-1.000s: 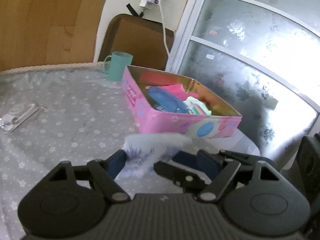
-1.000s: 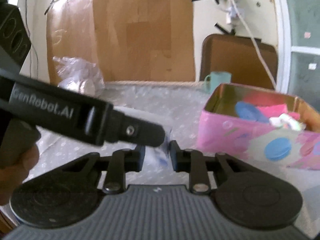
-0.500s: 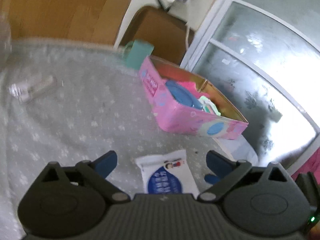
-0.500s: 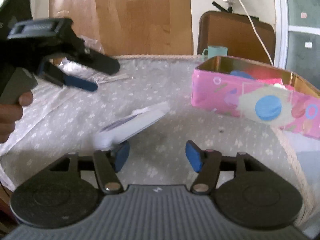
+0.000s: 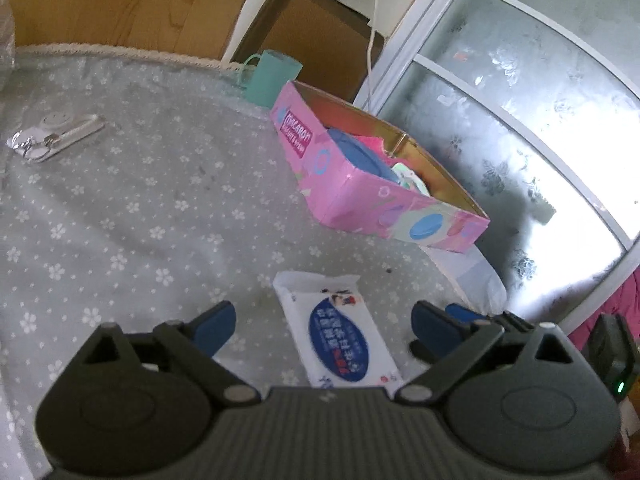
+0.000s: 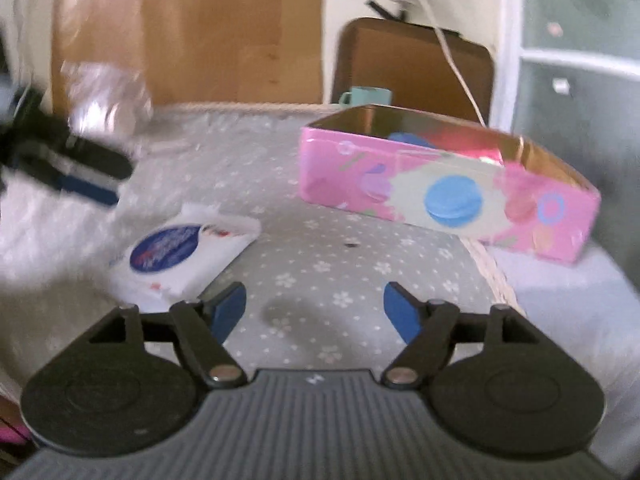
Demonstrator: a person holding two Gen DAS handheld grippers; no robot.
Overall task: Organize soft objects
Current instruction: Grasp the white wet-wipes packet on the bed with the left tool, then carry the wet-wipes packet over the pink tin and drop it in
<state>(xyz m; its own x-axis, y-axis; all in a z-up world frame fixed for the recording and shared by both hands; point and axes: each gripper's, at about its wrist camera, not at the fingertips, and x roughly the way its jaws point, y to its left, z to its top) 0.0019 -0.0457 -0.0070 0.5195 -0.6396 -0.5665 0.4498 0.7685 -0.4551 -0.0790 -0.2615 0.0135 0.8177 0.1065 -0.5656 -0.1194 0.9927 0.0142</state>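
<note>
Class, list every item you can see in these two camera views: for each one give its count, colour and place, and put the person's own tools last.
Tissue pack: one, white with a blue oval label, flat on the cloth, near the open left tongs.
Tin box: one, pink, open, at the table's right edge, holding blue and pink items.
Mug: one, teal, behind the box.
Small device: one, white, far left on the cloth.
Tablecloth: one, grey with white flowers.
Chair back: one, brown, behind the table.
Left tongs: one, black with blue pads, just opened.
Right tongs: one, same colours, just opened, empty.
</note>
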